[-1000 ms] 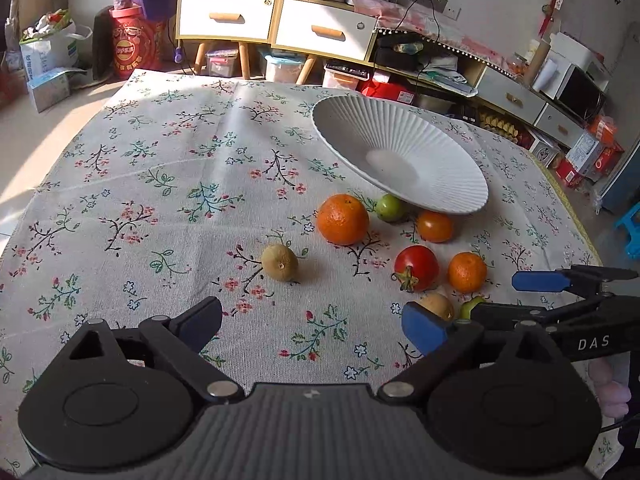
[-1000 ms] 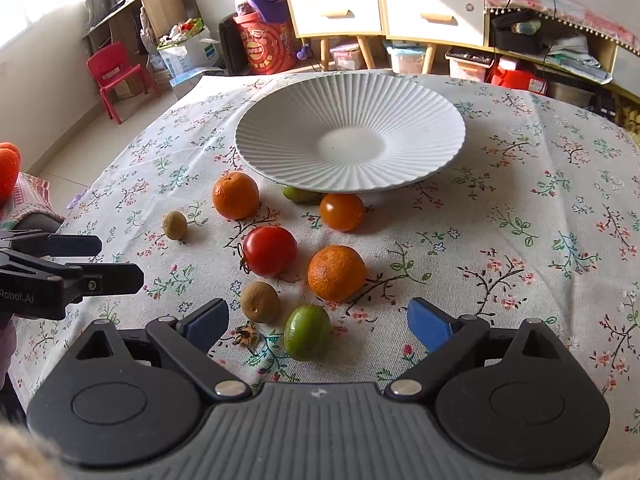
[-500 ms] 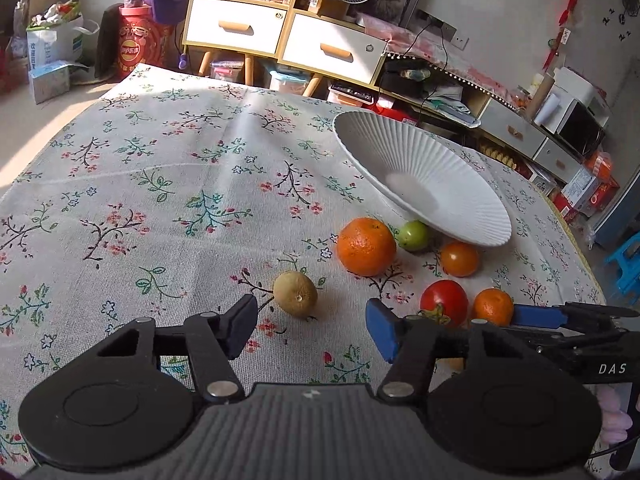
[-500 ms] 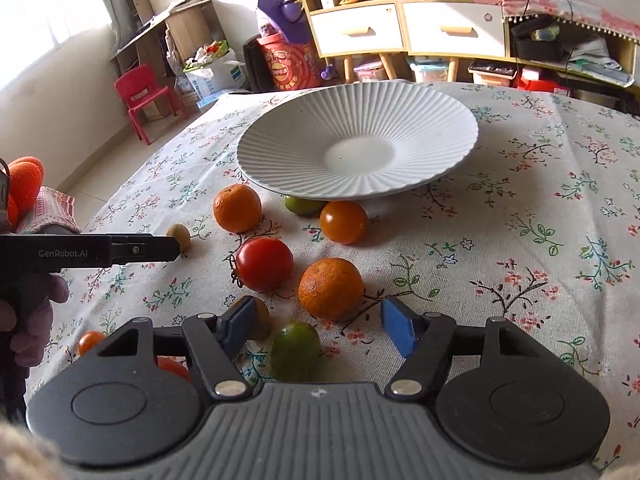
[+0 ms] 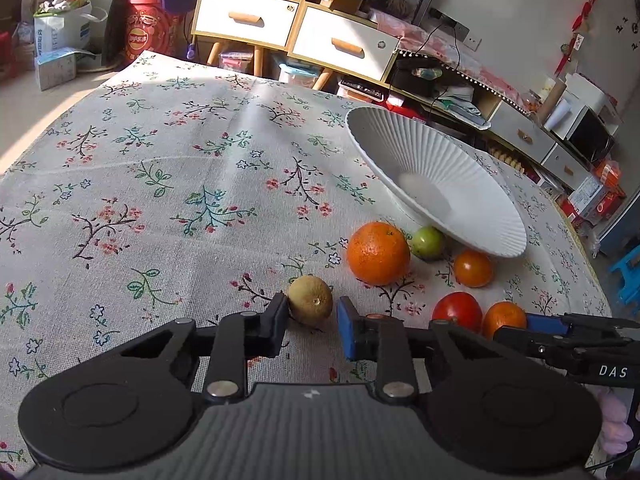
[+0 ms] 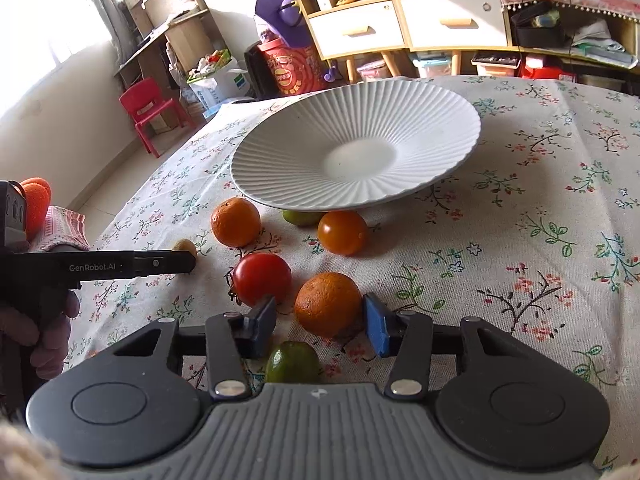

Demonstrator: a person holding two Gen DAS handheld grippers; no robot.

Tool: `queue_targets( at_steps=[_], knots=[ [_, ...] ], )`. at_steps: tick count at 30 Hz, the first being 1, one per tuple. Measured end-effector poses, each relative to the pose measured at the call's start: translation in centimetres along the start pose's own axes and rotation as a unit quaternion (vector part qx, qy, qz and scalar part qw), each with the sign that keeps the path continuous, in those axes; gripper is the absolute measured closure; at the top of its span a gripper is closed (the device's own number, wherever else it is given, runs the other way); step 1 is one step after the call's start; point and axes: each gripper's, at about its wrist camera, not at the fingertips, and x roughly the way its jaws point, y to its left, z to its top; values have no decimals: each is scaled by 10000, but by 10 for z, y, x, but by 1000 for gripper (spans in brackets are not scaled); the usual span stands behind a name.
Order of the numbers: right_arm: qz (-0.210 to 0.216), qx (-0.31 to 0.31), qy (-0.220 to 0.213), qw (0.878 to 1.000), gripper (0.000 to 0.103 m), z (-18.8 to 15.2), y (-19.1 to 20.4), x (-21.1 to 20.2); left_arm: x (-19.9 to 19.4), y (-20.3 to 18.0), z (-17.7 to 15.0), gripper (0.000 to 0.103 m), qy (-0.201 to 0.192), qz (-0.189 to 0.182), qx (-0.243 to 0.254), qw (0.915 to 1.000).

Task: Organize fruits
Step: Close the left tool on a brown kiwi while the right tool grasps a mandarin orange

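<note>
My left gripper (image 5: pixel 312 322) is open with its jaws on either side of a small brown kiwi (image 5: pixel 310 300), close to it, on the floral tablecloth. My right gripper (image 6: pixel 320 322) is open around a small orange (image 6: pixel 328 304); the right pad looks near it. A white ribbed plate (image 6: pixel 356 144) stands empty behind the fruit. Around it lie a larger orange (image 5: pixel 378 253), a red tomato (image 6: pixel 262 279), an orange tomato (image 6: pixel 343 232), a green fruit (image 5: pixel 428 242) under the plate's rim and another green fruit (image 6: pixel 293 362) below my right gripper.
The table's far edge faces a cabinet with white drawers (image 5: pixel 296 28). A red chair (image 6: pixel 150 110) and bags stand on the floor to the left. The tablecloth (image 5: pixel 160 168) stretches out to the left of the fruit.
Both grippers have moved forward and down and narrowed. The left now brackets the kiwi, and the right now brackets the small orange.
</note>
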Motion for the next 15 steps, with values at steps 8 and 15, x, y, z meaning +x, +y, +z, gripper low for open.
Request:
queue_targets(
  at_steps=[8,15],
  knots=[
    [-198,-134,3,9997,70,1,6,0,0,-6,0,91,-101,195,231,9995],
    [-324,-102,124,9993,71,0,13,-3,-6,-13,0,91,14,12,92,10000]
  ],
)
